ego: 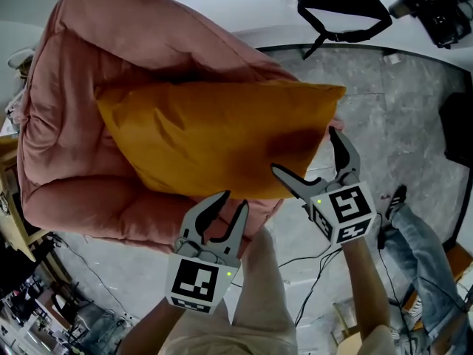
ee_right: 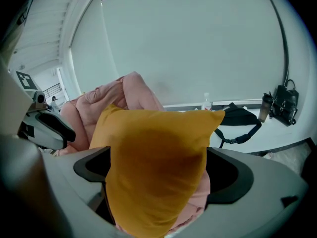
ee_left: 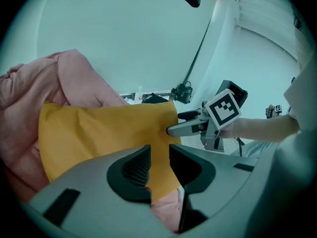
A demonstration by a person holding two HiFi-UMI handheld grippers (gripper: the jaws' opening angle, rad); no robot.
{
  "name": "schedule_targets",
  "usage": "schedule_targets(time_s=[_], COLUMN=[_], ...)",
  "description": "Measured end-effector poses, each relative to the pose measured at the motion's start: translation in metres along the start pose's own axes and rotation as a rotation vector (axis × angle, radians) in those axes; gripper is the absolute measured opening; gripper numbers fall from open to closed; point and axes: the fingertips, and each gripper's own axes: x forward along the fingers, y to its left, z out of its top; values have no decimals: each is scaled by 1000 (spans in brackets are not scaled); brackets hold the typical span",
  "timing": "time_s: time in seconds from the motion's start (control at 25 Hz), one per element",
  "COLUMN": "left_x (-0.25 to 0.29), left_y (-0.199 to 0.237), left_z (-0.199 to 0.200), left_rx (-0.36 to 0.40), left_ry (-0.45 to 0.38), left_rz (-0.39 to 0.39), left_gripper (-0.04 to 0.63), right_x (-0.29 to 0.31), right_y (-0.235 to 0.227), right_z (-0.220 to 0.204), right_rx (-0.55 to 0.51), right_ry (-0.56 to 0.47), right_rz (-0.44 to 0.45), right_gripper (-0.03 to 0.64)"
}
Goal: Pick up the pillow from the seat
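The pillow (ego: pixel 214 135) lies across the front of the pink seat (ego: pixel 74 65), with its long lower edge toward the person. The right claw (ego: pixel 304 150) is clamped on the pillow's right end, and the stuffing is bunched between its wide-set jaws. The left claw (ego: pixel 232 200) is held apart at the lower edge. Fabric is seen in its gap but is not pinched.

A second hold is probably wanted for a clean lift. The left claw is best pushed further onto that edge, so that a thick fold is taken rather than only the seam, and then closed before anything is raised. With one end gripped alone, the pillow can be expected to sag and drag over the seat. Both claws are then best raised together and level.

The seat's padding rises at the left and behind, so the free way is judged to be up and toward the person. Open floor (ego: pixel 384 102) is found at the right, though a leg (ego: pixel 417 242) is near the right claw. A black bag (ego: pixel 341 6) is well apart on the counter (ego: pixel 259 9).
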Motion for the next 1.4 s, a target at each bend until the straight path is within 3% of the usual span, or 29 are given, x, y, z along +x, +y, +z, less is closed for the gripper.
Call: schedule_targets(time_s=[0.08,0.52,0.76,1.24,1.4], left_x=[3,10,9,2,-1], left_y=[3,19,19,45,52], left_z=[-1,-21,-23,-44,-52], left_rx=[-43,-64,-111,-125,-137], left_ry=[17,18,42,58,62], left_rz=[17,26,32,42,39], left_gripper=[107,107,107,107,107], right_x=[7,29,46,69,80], right_y=[-4,-2,12,53,54], right_z=[-4,-11,-12,-13,-15], right_rx=[8,3,-5,-10,-29], right_ry=[12,19,35,39,60], right_rz=[-6,19,48,134,76], right_gripper=[583,581,581,581,580])
